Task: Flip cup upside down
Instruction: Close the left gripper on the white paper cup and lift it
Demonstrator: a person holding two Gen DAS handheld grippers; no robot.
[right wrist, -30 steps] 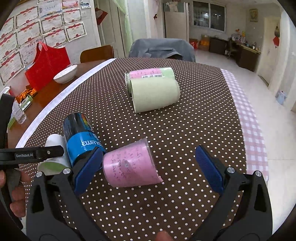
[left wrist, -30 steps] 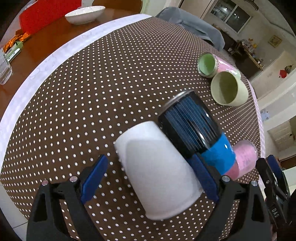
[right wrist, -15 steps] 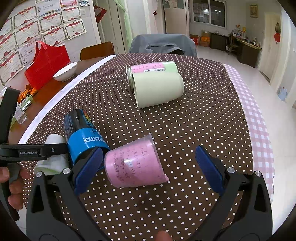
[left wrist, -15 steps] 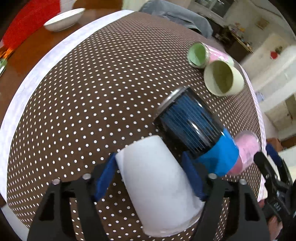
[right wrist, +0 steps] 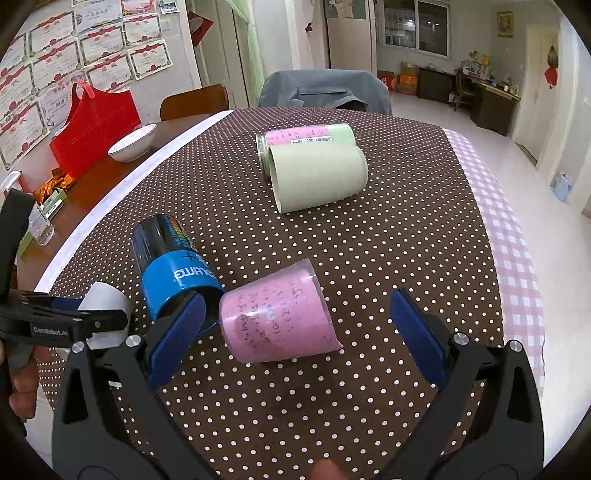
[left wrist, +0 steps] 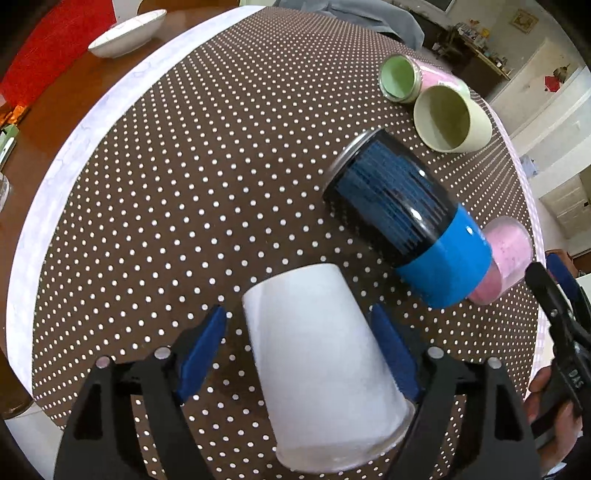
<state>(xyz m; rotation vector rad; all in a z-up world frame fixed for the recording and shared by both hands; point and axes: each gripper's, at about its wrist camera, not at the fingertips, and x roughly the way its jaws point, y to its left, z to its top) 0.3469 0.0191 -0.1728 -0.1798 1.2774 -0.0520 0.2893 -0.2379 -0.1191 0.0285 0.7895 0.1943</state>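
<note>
- left wrist view: left gripper (left wrist: 297,341) straddles a white cup (left wrist: 321,363) that lies on its side on the dotted tablecloth (left wrist: 184,177), base pointing away, mouth toward the camera.
- right pad touches the cup wall; left pad (left wrist: 201,349) shows a thin gap, so it is around the cup but cannot tell if it really pinches.
- white cup sits near the table's near edge; just beyond it to the right lies a blue-black can (left wrist: 406,221) on its side, with a pink cup (left wrist: 504,253) tucked behind its blue end.
- toward the far right edge: pale green cup (left wrist: 448,118) on its side, mouth facing the camera, touching a pink-green jar (left wrist: 404,77).
- white bowl (left wrist: 127,33) on bare wood at the far left.
- right wrist view: right gripper (right wrist: 297,334) spread wide, holding nothing; pink cup (right wrist: 279,317) lies on its side between the fingers, just beside the left pad and well apart from the right one.
- blue-black can (right wrist: 173,266) close beside the pink cup; white cup (right wrist: 105,312) at the left, partly hidden by the left gripper (right wrist: 66,321).
- pale green cup (right wrist: 319,175) and jar (right wrist: 304,136) touch, farther up the table.
</note>
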